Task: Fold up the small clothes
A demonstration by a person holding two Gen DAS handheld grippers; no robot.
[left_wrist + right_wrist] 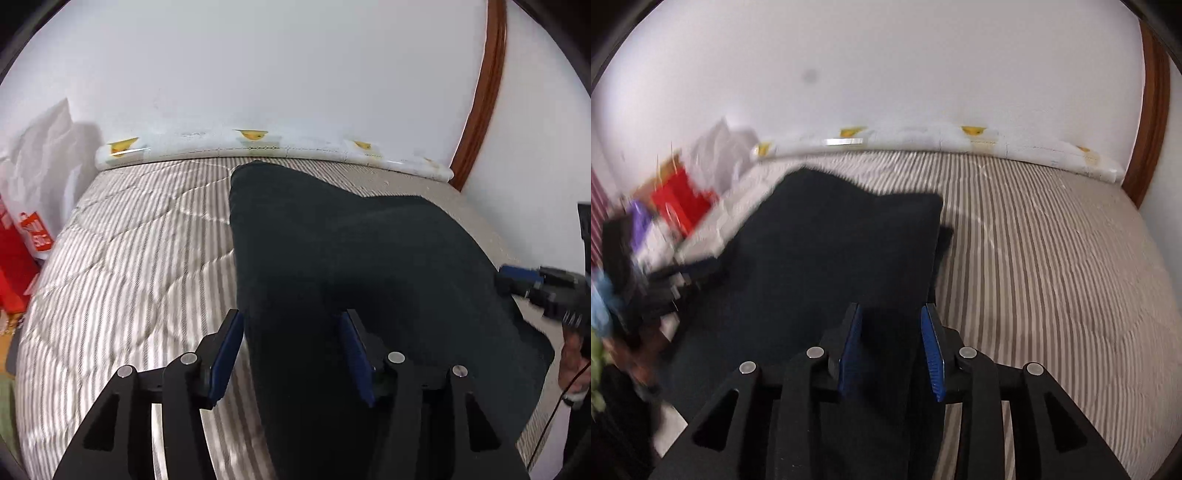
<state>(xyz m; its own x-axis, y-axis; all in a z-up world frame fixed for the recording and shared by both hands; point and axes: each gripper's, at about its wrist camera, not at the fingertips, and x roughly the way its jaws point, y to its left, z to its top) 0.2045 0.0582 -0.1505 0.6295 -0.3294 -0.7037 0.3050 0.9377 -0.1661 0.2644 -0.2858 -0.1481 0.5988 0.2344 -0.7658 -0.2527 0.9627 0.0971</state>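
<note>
A dark navy garment (351, 251) lies spread on a striped grey-and-white quilt (140, 251). My left gripper (291, 325) is open, its blue pads on either side of the garment's near left edge. My right gripper (892, 317) is open over the garment's (831, 251) near right part, jaws standing apart with cloth between them. The right gripper also shows in the left wrist view (532, 280) at the garment's right edge. The left gripper appears blurred at the left of the right wrist view (679, 280).
A white wall (277, 74) rises behind the bed, with a white pad with yellow marks (258, 144) along its foot. A red and white bag (33, 236) stands left of the bed. A brown wooden frame (484, 92) runs up at the right.
</note>
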